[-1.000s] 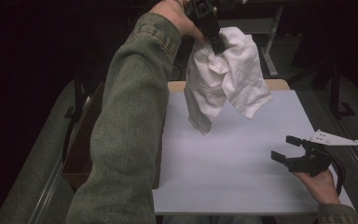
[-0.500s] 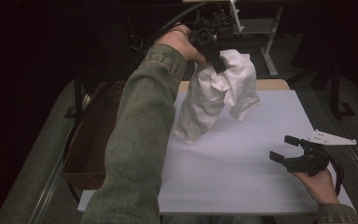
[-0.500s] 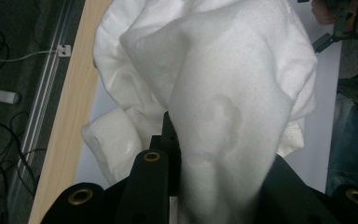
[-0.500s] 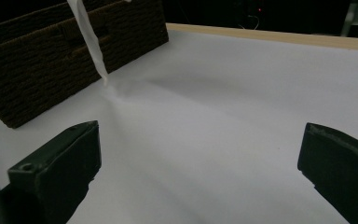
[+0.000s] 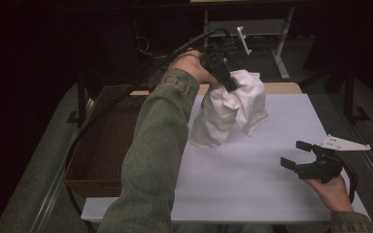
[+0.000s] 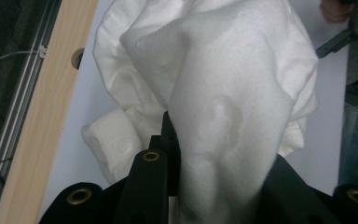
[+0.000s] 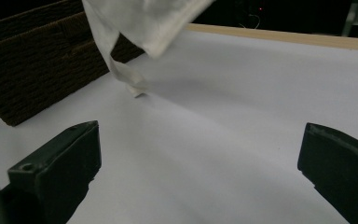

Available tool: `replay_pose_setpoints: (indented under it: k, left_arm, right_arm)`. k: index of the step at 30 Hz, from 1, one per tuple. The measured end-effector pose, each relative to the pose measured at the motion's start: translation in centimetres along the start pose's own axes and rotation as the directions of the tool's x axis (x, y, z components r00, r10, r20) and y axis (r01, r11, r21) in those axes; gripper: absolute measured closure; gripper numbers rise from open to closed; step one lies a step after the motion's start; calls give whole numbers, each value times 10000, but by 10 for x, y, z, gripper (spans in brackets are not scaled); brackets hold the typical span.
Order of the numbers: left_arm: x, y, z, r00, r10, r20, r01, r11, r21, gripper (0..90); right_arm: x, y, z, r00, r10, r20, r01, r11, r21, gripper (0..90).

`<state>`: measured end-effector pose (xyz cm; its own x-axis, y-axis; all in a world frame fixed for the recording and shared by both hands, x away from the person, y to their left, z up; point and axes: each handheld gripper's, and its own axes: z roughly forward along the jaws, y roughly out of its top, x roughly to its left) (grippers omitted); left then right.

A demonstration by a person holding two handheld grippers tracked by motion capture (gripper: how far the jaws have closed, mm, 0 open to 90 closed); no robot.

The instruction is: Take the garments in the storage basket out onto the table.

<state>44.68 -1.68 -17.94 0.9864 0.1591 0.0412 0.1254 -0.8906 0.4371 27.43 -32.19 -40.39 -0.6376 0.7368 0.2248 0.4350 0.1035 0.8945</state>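
Left to right: brown basket (image 5: pixel 108 145) is sitting at the table's left edge. My left gripper (image 5: pixel 228 85) is clamped on a bunch of the white cloth (image 5: pixel 230 111), carrying it over the far-left part of the white table (image 5: pixel 252 179). In the left gripper view the cloth (image 6: pixel 223 84) is draping over the jaws, which are pinching a fold. Its lowest corner (image 7: pixel 133 86) is just meeting the table surface beside the basket wall (image 7: pixel 32 84).

Handling, my read: light, soft, floppy, no stiffness, so it's bunching and hanging wherever I grip. Not fragile, not slippery. Best to be taking it by a hem or corner rather than mid-bulk, if I'm wanting it flat.

My right gripper (image 5: pixel 305 158) is resting near the table's right edge, jaws apart, nothing between them (image 7: pixel 200 163).

Versus a second ago: the left hand is coming down, cloth going from hanging clear of the table to touching it. Right gripper isn't moving.
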Motion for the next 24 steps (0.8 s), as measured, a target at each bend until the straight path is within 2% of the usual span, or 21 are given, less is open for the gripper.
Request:
replay_pose_setpoints:
  k: [6, 12, 19, 24]
  left_arm:
    - [8, -18, 25, 9990, -405, 184, 405, 9992, 15, 737]
    - [12, -35, 47, 9974, -696, 177, 689, 9970, 366, 728]
    - [16, -53, 65, 9944, -976, 397, 950, 9935, 626, 727]
    - [18, -64, 76, 9932, -1115, 342, 1093, 9921, 616, 725]
  right_arm:
    - [0, 0, 0, 10000, -79, -29, 79, 10000, 42, 0]
    - [0, 0, 1, 9999, -104, 11, 104, 9999, 39, 0]
    - [0, 1, 0, 9999, -128, 24, 128, 9999, 103, 0]
    - [0, 1, 1, 9999, -129, -8, 129, 9998, 126, 0]
